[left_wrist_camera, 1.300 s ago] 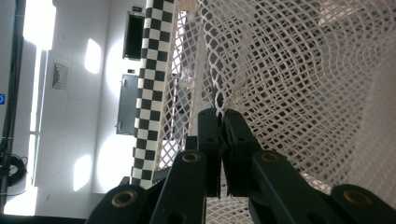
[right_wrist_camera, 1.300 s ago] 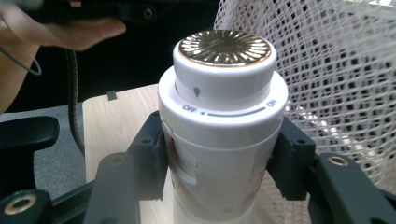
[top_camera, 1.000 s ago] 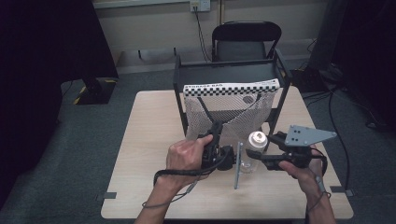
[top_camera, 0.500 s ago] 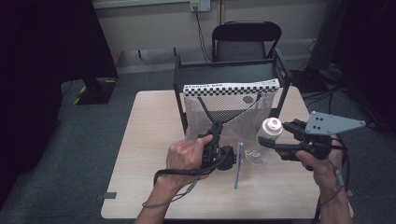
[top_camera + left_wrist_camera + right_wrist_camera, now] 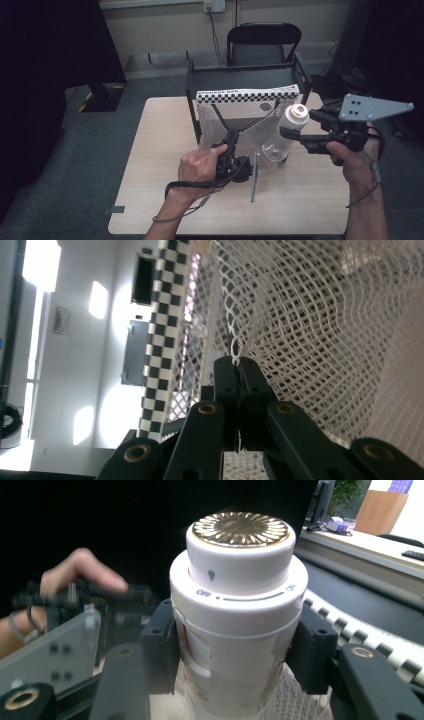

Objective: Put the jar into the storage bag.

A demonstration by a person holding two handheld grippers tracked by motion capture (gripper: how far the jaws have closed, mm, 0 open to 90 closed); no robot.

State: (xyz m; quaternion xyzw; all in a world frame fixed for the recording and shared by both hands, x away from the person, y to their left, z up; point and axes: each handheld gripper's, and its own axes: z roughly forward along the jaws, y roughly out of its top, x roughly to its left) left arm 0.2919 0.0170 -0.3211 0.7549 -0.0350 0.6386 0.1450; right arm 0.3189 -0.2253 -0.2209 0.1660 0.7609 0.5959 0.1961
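Observation:
A white mesh storage bag with a checkered rim hangs from a black rack on the table. My left gripper is shut on a pinch of the bag's front netting; in the left gripper view the closed jaws grip the mesh. My right gripper is shut on a bottle with a white dial cap and a clear lower body. It holds the bottle tilted, off the table, just right of the bag. In the right gripper view the pads press both sides of the bottle below its gold-topped cap.
The light wooden table stands on grey carpet. A black folding chair stands behind the rack. The left gripper's grey plate stands edge-on near the table's middle, with its cable looping toward the front edge.
My right gripper has lifted the bottle up off the table and drawn it slightly right. The left gripper has kept its pinch on the mesh without moving.

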